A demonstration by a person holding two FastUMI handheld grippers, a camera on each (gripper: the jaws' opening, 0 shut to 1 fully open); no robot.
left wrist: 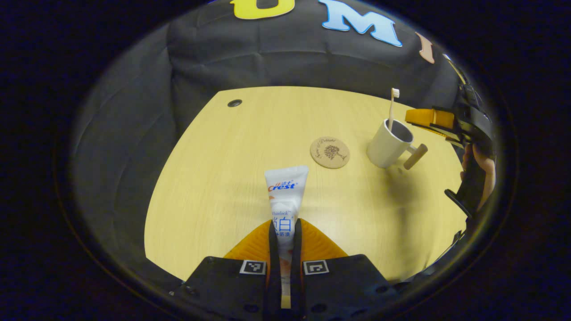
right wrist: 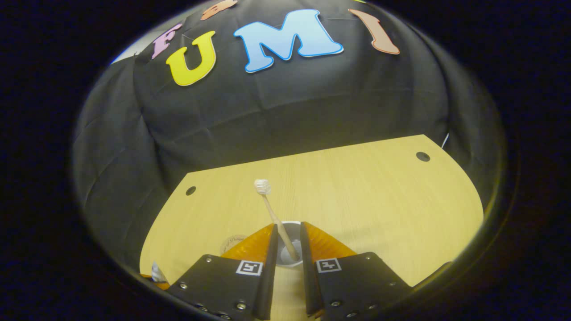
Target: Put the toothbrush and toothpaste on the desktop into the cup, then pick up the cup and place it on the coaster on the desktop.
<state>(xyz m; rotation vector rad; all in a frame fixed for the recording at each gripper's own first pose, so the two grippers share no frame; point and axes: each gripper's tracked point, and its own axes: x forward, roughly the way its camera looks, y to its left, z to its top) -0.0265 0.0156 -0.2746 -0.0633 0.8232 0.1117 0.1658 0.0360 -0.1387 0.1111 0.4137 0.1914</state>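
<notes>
Toothpaste held over a wooden desk; toothbrush already stands in the cup.

The left gripper (left wrist: 284, 232) clamps the toothpaste (left wrist: 285, 196) between both fingers above the desk (left wrist: 214, 178). The toothbrush (left wrist: 392, 107) leans in the white cup (left wrist: 388, 145), just beside the round coaster (left wrist: 330, 152). The right gripper (right wrist: 288, 243) hovers over the cup, fingers apart, holding nothing.

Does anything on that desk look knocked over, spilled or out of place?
Nothing stands out. The cup stands upright on the desk beside the coaster, toothbrush leaning inside it; the left gripper holds the toothpaste.
</notes>
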